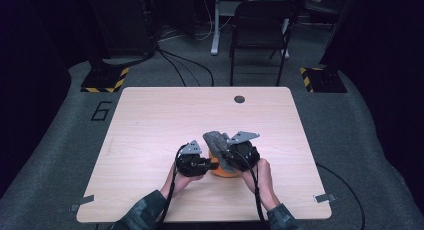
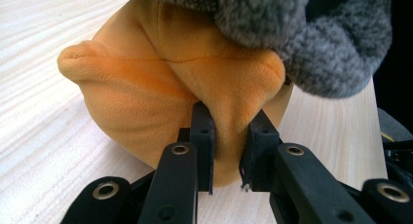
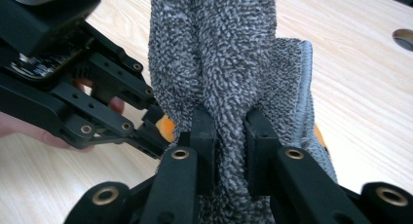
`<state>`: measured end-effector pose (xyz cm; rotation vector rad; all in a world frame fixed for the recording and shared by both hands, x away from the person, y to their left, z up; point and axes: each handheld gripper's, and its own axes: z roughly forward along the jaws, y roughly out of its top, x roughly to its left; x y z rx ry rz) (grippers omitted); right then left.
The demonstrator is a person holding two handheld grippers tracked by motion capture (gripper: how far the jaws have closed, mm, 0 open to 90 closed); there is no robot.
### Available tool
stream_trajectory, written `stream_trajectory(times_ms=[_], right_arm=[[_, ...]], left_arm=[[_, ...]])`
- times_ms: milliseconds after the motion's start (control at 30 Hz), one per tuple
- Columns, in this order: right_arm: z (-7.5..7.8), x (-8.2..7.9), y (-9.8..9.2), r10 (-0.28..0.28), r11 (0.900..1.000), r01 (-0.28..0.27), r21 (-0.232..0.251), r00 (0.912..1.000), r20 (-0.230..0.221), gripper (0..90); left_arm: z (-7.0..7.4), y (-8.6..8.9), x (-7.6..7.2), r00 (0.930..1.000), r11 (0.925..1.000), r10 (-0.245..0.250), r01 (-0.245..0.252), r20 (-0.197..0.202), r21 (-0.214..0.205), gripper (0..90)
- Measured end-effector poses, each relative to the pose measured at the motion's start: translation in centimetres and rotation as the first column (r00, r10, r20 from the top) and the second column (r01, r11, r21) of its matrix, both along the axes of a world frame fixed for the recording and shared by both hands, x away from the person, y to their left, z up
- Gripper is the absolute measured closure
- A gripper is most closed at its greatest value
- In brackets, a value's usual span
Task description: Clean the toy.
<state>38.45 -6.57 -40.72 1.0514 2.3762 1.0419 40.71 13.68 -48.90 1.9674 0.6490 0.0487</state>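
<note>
An orange plush toy (image 1: pixel 223 171) rests on the wooden table (image 1: pixel 150 120) near its front middle. In the left gripper view a fold of the orange plush toy (image 2: pixel 156 83) is pinched between the jaws of my left gripper (image 2: pixel 228 151), which is shut on it. A grey fluffy cloth (image 1: pixel 216 142) drapes over the toy's top. My right gripper (image 3: pixel 229 151) is shut on a bunched fold of the grey cloth (image 3: pixel 224 63). From above, the left gripper (image 1: pixel 212 165) sits left of the toy and the right gripper (image 1: pixel 231 157) right of it.
A round cable hole (image 1: pixel 239 99) lies near the table's far edge. A black chair (image 1: pixel 261 30) stands beyond the table. Cables trail from both grippers toward the front edge. In the right gripper view the left gripper's body (image 3: pixel 73 97) sits close at left.
</note>
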Motion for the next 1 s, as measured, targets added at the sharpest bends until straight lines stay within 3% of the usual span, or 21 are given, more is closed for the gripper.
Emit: stream_trajectory(times_ms=[133, 467, 700, 1000], right_arm=[[-0.1, 0.4, -0.8, -0.015, 0.9999, 0.015, -0.006, 0.9999, -0.006, 77.7], [-1.2, 2.1, -4.3, -0.124, 0.9916, 0.123, -0.04, 0.9918, -0.03, 78.2], [-3.5, 3.5, -6.8, -0.221, 0.9733, 0.214, -0.083, 0.9717, -0.085, 78.5], [-6.8, 4.8, -8.3, -0.299, 0.9482, 0.273, -0.162, 0.9401, -0.164, 78.4]], left_arm=[[0.0, 0.1, 0.1, 1.0, 1.0, -0.002, 0.002, -0.002, 0.0, 77.6], [0.0, 0.0, 0.1, 1.0, 1.0, -0.008, 0.008, -0.001, -0.003, 77.6], [0.0, -0.1, 0.0, 0.9999, 0.9998, -0.017, 0.017, 0.003, -0.005, 77.6], [0.1, 0.0, 0.0, 1.0, 0.9999, -0.007, 0.007, 0.004, -0.01, 77.6]])
